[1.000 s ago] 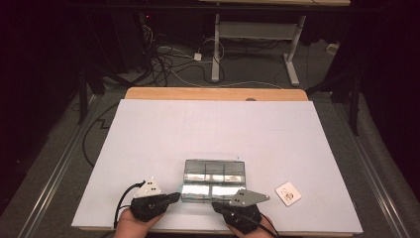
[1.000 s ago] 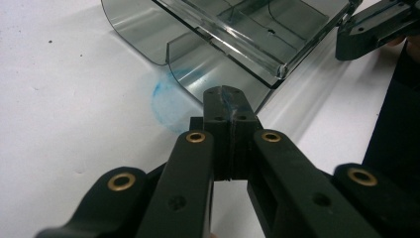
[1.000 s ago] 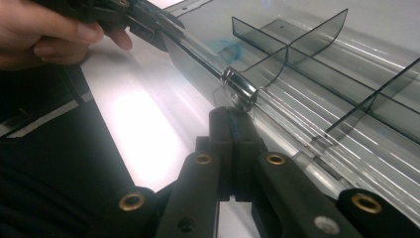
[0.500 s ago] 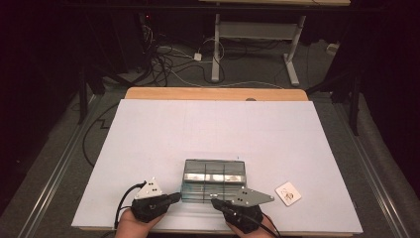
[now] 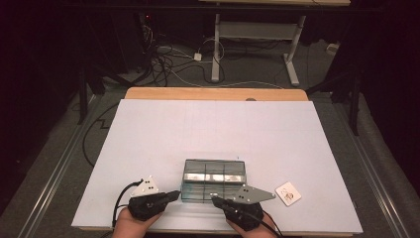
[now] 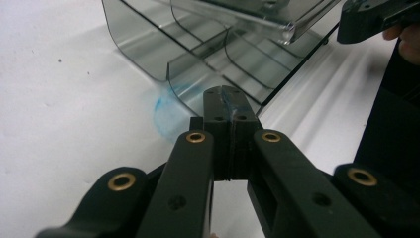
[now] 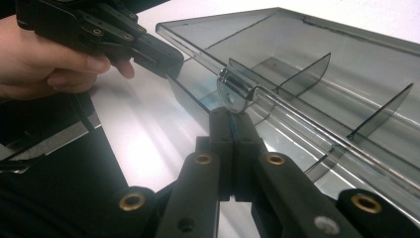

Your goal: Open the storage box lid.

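High view, smoky clear plastic divided box on matte white worktop, left gripper and right gripper at its near edge, black jaws clenched, small white square tag lying right.

White board on a wooden table

The white board covers the table; a clear compartment box lies near its front edge, with a small white card just to the right.
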A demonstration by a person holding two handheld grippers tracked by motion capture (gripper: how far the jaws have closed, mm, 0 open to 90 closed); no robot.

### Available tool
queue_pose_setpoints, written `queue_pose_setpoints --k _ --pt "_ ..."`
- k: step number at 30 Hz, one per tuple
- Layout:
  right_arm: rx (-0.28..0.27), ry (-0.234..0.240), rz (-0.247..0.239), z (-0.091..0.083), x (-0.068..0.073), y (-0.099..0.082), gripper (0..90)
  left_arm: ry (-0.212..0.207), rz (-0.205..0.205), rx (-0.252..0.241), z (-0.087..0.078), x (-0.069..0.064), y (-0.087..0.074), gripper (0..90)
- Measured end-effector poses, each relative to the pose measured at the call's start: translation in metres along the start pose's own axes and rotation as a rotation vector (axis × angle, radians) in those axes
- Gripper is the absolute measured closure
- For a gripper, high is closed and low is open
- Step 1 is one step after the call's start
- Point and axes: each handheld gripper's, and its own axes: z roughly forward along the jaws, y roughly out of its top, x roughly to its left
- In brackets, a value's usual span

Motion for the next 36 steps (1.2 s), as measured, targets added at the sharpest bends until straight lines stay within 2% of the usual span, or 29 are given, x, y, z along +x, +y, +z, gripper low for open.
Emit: queue_pose_setpoints --k 7,12,15,19,26,36 --pt "-0.024 0.002 -0.012 -0.004 -0.001 0.006 90.0 -0.047 0.006 -0.066 -0.008 -0.004 0.011 87.6" --pt "-0.037 0.003 -0.017 -0.005 0.000 0.009 90.0 -0.063 0.005 -0.079 -0.004 -0.006 0.015 87.6" --pt "-0.038 0.004 -0.020 -0.005 0.001 0.009 90.0 -0.063 0.010 -0.077 0.000 -0.005 0.016 87.6" --pt "-0.041 0.008 -0.022 -0.006 0.001 0.010 90.0 -0.067 -0.006 -0.087 0.004 -0.003 0.016 87.6" --pt "-0.041 0.005 -0.023 -0.007 0.003 0.008 90.0 -0.053 -0.002 -0.092 0.006 0.001 0.017 87.6" --pt "-0.035 0.002 -0.032 -0.007 0.004 0.007 90.0 -0.057 0.007 -0.098 0.009 0.002 0.019 87.6"
